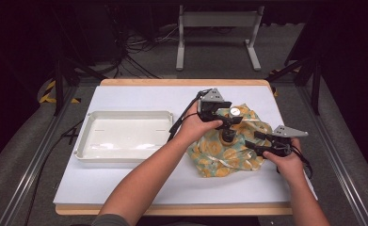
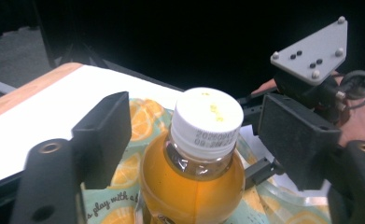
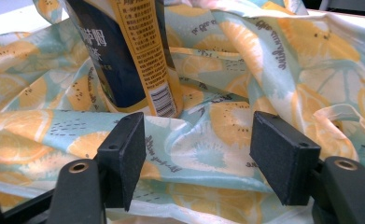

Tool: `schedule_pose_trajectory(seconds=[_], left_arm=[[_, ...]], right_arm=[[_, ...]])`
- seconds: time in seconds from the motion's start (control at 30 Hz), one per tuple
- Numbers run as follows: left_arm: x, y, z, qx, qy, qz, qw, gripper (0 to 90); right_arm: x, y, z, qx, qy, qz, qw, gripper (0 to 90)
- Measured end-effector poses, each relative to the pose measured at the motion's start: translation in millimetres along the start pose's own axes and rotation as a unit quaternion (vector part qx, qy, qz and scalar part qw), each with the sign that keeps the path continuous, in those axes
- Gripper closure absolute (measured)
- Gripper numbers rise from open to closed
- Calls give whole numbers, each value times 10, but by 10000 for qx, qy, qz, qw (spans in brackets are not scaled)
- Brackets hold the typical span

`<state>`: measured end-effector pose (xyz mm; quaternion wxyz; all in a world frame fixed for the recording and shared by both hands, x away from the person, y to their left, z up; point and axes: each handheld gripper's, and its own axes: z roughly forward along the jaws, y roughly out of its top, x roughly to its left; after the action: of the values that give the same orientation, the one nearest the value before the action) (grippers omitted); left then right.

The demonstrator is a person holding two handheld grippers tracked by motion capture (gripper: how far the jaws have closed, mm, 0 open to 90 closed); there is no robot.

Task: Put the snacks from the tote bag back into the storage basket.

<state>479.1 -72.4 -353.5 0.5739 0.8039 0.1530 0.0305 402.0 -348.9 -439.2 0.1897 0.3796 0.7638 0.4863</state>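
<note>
A bottle of amber drink (image 1: 228,135) with a white cap (image 2: 207,119) stands upright on a bag printed with orange slices (image 1: 214,157), right of the table's middle. My left gripper (image 1: 231,120) reaches it from the left. Its jaws sit on either side of the bottle's neck (image 2: 194,163), with gaps showing on both sides, so it is open (image 2: 199,135). My right gripper (image 1: 253,142) lies low at the bag's right side, open (image 3: 201,154), its jaws just over the fabric (image 3: 273,56). Beyond those jaws stands the bottle's dark and yellow label (image 3: 133,56).
A shallow white tray (image 1: 85,141) sits on the left half of the white table cover (image 1: 139,188). The right gripper's grey plate (image 2: 311,51) is close behind the bottle in the left gripper view. The table's wooden edge (image 1: 181,82) runs along the back.
</note>
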Motion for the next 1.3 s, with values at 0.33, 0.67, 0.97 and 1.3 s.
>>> schedule_pose_trajectory(seconds=[0.33, 0.67, 0.97, 1.3], left_arm=[[-33, -33, 56, 18, -36, 229, 9997, 442], [-20, -30, 28, -29, 31, 311, 9995, 580], [-79, 24, -12, 47, 31, 312, 9995, 584], [-134, 199, -148, -153, -81, 295, 9994, 584]], right_arm=[[-7, -9, -12, -41, 30, 58, 10000, 368], [-5, -10, -15, -41, 29, 56, 10000, 372], [-5, -11, -17, -50, 31, 66, 10000, 378], [0, -10, -14, -39, 47, 53, 10000, 378]])
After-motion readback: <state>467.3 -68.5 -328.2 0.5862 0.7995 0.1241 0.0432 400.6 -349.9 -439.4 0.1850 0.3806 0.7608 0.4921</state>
